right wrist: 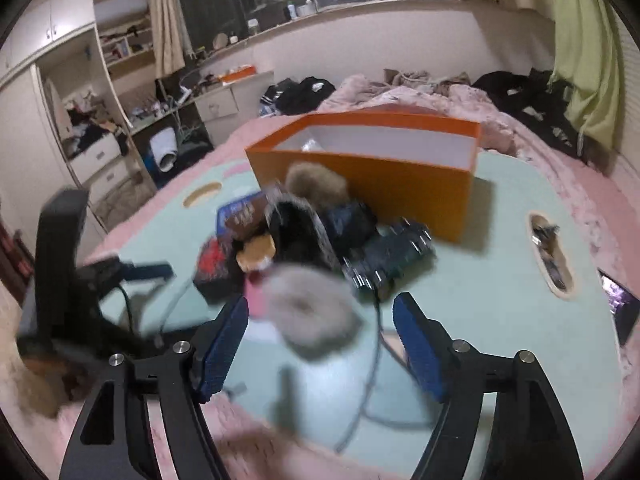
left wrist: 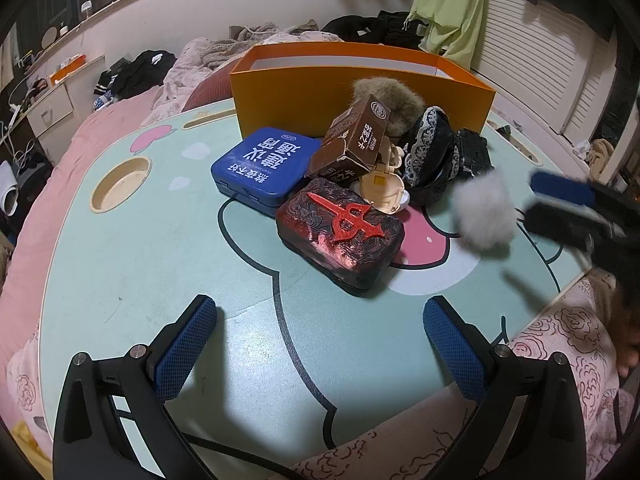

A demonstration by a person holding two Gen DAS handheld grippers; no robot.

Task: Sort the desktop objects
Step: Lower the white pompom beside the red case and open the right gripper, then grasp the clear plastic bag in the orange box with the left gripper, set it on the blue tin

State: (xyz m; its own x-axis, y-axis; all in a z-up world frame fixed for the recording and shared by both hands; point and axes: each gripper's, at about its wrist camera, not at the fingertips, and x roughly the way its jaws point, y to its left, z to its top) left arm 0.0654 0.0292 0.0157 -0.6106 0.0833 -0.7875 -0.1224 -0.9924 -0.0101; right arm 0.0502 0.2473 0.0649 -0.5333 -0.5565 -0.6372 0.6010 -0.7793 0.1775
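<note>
A grey fluffy pom-pom (right wrist: pixel 310 312) sits low in the centre of the right wrist view, blurred, between the two blue-padded fingers of the right gripper (right wrist: pixel 320 344); the left pad appears to touch its edge while a clear gap shows on the right side, so the jaws stand fairly wide and whether they actually grip it cannot be told. In the left wrist view the same pom-pom (left wrist: pixel 484 210) appears at middle right, just ahead of the blurred right gripper (left wrist: pixel 556 204), close above the mint-green cartoon-printed table (left wrist: pixel 160 248). Left of it, in the centre of that frame, lies the pile of desktop objects: a dark red embossed case (left wrist: pixel 340 236) nearest the camera, a blue tin (left wrist: pixel 266 166) with white Chinese lettering to its upper left, a brown carton (left wrist: pixel 352 140) leaning on top, a small beige figure (left wrist: pixel 384 190), a brown fur ball (left wrist: pixel 386 98) and black lace-trimmed items (left wrist: pixel 432 152). Behind the pile stands an open orange box (left wrist: pixel 360 80) with a white interior. The left gripper (left wrist: pixel 320 340) occupies the bottom of its own view, jaws wide apart with nothing between them, above bare table. Pink bedding (left wrist: pixel 80 152) surrounds the table.
</note>
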